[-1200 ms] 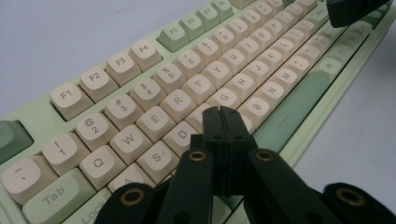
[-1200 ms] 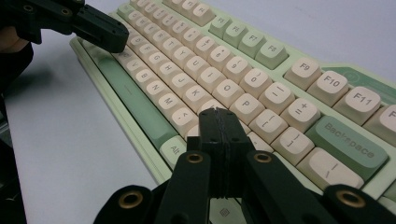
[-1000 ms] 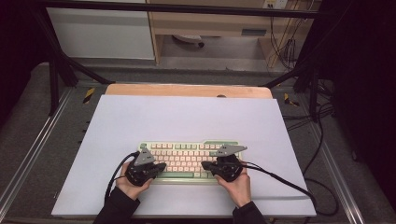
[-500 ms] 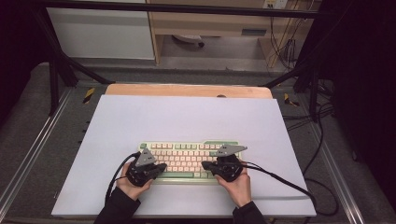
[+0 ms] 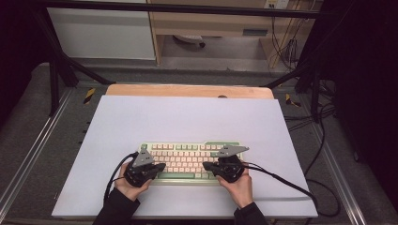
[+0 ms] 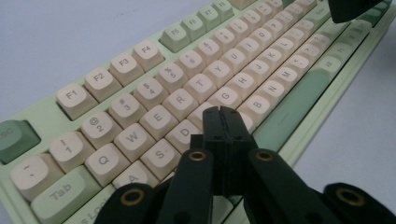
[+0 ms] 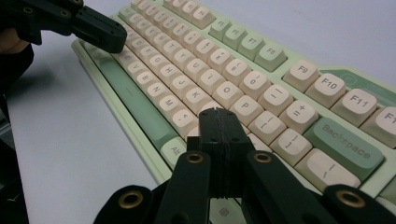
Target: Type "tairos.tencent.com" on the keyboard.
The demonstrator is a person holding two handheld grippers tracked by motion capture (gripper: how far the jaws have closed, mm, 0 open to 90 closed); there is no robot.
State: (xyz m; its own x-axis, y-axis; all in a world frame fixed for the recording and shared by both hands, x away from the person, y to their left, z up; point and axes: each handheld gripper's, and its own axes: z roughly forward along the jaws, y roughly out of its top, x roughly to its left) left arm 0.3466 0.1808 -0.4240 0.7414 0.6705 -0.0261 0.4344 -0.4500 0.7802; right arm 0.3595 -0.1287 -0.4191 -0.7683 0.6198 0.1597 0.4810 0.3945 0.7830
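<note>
Your keyboard (image 5: 187, 161) lies flat on the pale sheet (image 5: 187, 117) that covers the table, near the edge closest to you and roughly centred from side to side. Its case is pale green, and most of the keycaps are cream with grey lettering. The space bar (image 6: 294, 107), Backspace (image 7: 343, 140), the Esc corner key (image 6: 14, 140) and some of the function keys are a darker sage green. The function row stands in small groups, alternating cream and green. From above, the board looks compact, with no number pad.

Your left gripper (image 6: 220, 112) has its jaws pressed together with nothing between them; the tips hang over the home row, about where D, F and G sit. I cannot tell whether they touch a key. Your right gripper (image 7: 218, 114) is likewise closed on nothing, its tips over the keys right of K and L, near the punctuation keys.

In the high view, your left hand (image 5: 131, 185) and right hand (image 5: 239, 185) rest at the keyboard's two near corners.
</note>
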